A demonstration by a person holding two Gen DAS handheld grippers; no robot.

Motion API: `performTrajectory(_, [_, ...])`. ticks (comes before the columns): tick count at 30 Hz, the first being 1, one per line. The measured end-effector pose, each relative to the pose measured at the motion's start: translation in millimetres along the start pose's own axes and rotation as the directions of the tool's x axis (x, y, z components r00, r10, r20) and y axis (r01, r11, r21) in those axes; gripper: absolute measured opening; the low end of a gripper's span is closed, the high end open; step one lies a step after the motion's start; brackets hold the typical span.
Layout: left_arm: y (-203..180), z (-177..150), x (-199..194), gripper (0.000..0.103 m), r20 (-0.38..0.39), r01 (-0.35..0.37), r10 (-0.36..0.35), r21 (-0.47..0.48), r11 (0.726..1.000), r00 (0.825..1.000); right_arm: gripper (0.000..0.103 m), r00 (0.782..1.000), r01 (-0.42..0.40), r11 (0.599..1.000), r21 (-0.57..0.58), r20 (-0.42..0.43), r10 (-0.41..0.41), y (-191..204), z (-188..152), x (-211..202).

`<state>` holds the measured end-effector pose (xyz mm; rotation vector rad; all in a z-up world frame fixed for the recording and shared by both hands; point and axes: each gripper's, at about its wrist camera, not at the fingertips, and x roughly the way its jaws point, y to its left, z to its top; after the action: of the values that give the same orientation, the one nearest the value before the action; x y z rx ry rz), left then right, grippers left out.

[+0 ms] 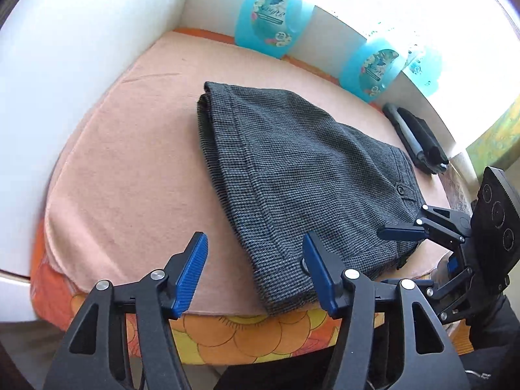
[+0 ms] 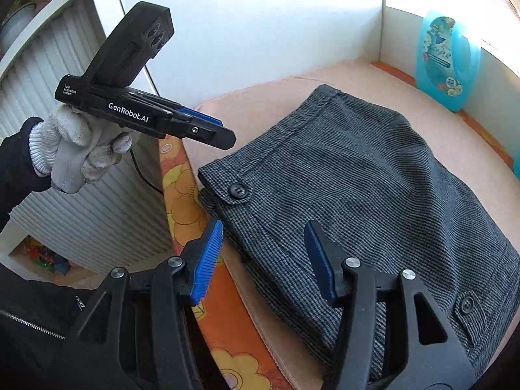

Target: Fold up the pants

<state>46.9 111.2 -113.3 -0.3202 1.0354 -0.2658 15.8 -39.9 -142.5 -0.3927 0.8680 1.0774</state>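
The grey checked pants (image 1: pixel 292 169) lie folded into a compact stack on the peach cloth (image 1: pixel 130 169); they also show in the right wrist view (image 2: pixel 357 188), with a buttoned pocket flap (image 2: pixel 239 190) at the near edge. My left gripper (image 1: pixel 255 273) is open and empty, hovering over the stack's near corner at the table's front. My right gripper (image 2: pixel 263 260) is open and empty, just above the stack's waist edge. The right gripper also shows in the left wrist view (image 1: pixel 403 227). The left gripper, held in a white-gloved hand, shows raised beside the table in the right wrist view (image 2: pixel 211 130).
Blue detergent bottles (image 1: pixel 269 19) stand along the white back wall. A black folded item (image 1: pixel 419 139) lies at the far right of the table. An orange flowered cover (image 1: pixel 227 334) hangs over the table's front edge. A ribbed radiator (image 2: pixel 81 195) is beside the table.
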Motion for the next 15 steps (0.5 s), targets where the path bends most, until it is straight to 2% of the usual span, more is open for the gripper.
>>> performTrajectory(5, [6, -13, -1, 0.059, 0.003, 0.018, -0.018, -0.041, 0.999, 1.0, 0.053, 0.998, -0.019, 0.997, -0.078, -0.061, 0.015, 19, 10, 34])
performTrajectory(9, [9, -19, -4, 0.059, 0.002, 0.031, -0.031, -0.048, 0.998, 1.0, 0.037, 0.994, 0.02, 0.995, -0.095, -0.101, -0.03, 16, 9, 52])
performTrajectory(10, [9, -20, -4, 0.059, 0.002, 0.034, -0.034, -0.048, 0.998, 0.999, 0.036, 0.994, 0.022, 0.995, -0.094, -0.104, -0.031, 15, 9, 55])
performTrajectory(12, [9, -21, -4, 0.059, 0.005, 0.039, -0.039, -0.053, 0.998, 0.999, 0.022, 0.994, 0.026, 0.996, -0.089, -0.104, -0.035, 12, 7, 57])
performTrajectory(15, [10, -23, -3, 0.059, 0.004, 0.057, -0.057, -0.076, 0.995, 0.998, 0.014, 0.996, 0.019, 0.997, -0.068, -0.089, -0.025, 8, 8, 52])
